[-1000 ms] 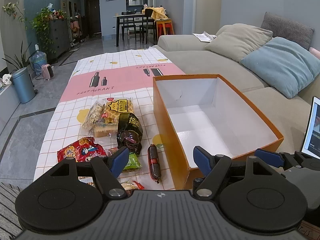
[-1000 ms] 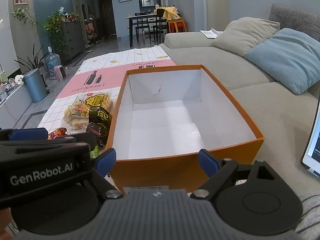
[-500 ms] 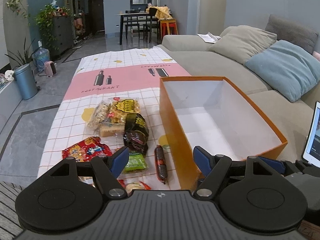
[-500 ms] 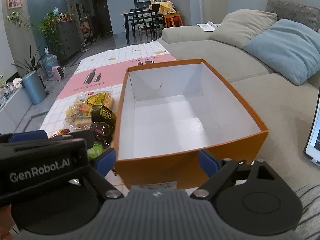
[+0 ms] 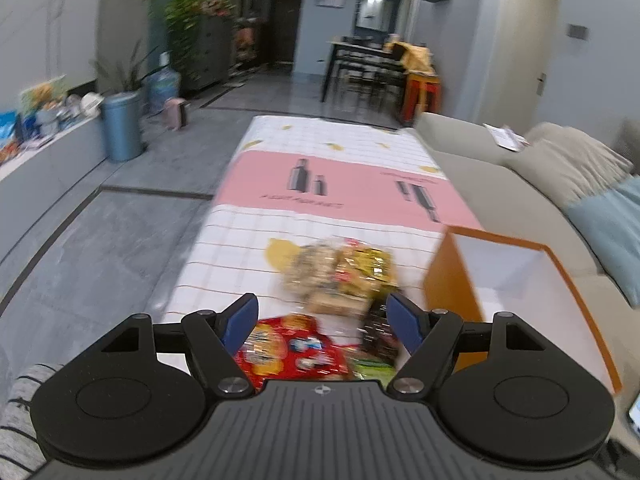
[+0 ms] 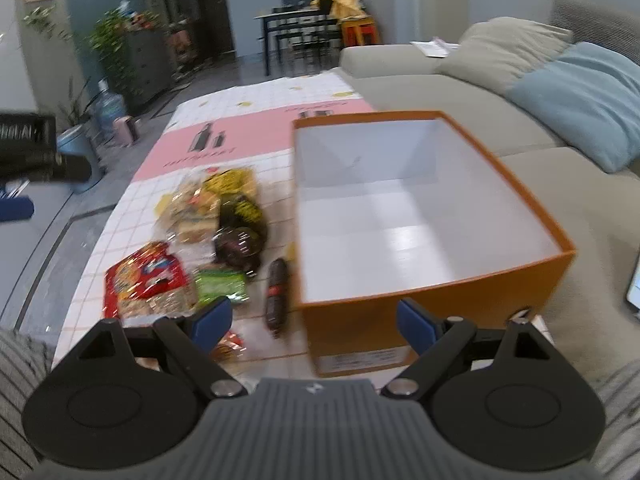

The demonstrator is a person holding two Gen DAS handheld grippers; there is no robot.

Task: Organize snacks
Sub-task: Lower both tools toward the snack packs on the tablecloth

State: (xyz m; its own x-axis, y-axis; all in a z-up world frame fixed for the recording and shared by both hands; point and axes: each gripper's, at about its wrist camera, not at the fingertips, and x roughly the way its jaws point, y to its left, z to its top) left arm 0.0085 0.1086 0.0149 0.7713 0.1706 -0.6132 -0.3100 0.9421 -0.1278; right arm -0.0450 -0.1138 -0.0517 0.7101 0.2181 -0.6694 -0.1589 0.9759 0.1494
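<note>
Filling the right of the room, a grey sofa (image 6: pixel 420 92) with a beige cushion (image 6: pixel 500 48) and a blue cushion (image 6: pixel 576 100). Beside it, a long bench under a pink and white checked cloth (image 6: pixel 240 136). On the cloth's near right, an orange box (image 6: pixel 432 312), white inside, nothing in it. Left of the box, snacks in a loose heap, all on the cloth and none in the box: a red packet (image 6: pixel 144 276) nearest left; a yellow and clear bag (image 6: pixel 208 200) farthest; a dark packet (image 6: pixel 240 232) against it; a small green packet (image 6: pixel 220 284); a dark sausage stick (image 6: pixel 276 296) just beside the box wall. Details blurred. Left gripper (image 5: pixel 324 316): released, jaws wide, nothing between them, above the red packet (image 5: pixel 288 348). Right gripper (image 6: pixel 314 320): released, jaws wide, nothing held, at the near corner of the box.
</note>
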